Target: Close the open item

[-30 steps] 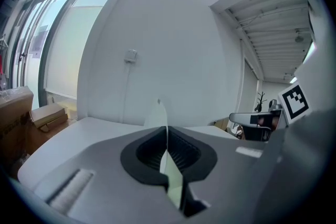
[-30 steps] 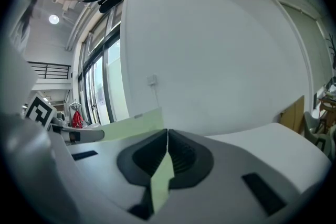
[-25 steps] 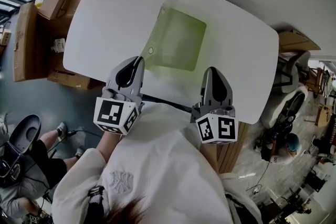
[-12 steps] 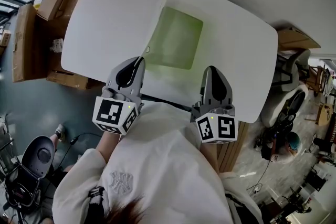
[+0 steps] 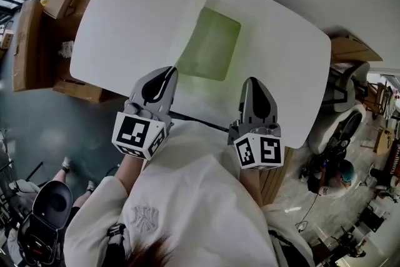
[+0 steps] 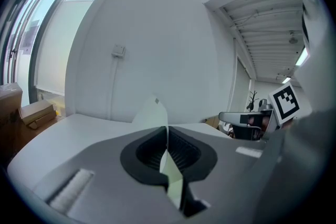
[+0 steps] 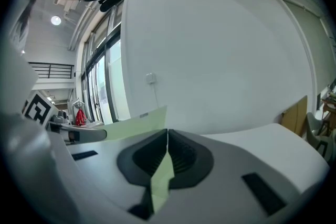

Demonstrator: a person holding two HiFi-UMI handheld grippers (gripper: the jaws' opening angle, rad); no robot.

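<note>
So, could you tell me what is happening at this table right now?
A person holds a gripper in each hand over a white table. The left gripper and the right gripper both have their jaws shut on the near edge of a thin translucent green plastic folder. Its pale cover leaf stands raised on the left, so it is not yet closed.

Head view: my left gripper and right gripper cover the near edge of the green folder, so the pinch points don't show there. My shirt hides the near edge of the table. Cardboard boxes are cut off at left.
</note>
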